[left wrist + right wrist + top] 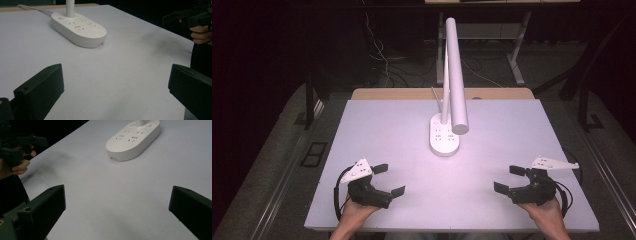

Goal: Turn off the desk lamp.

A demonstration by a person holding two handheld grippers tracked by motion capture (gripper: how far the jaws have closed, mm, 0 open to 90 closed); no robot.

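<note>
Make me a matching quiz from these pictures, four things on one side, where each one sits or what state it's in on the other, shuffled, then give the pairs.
Things
1. white oval power strip base
2. long white lamp head
3. left gripper
4. right gripper

Places or states
A. open, near the table's front right
B. flat on the pale table, at its middle
C. open, near the table's front left
D. raised above the table on a stem

Pairs: 1-B, 2-D, 3-C, 4-A

White table [377, 130], lamp base [443, 135] on it
</note>
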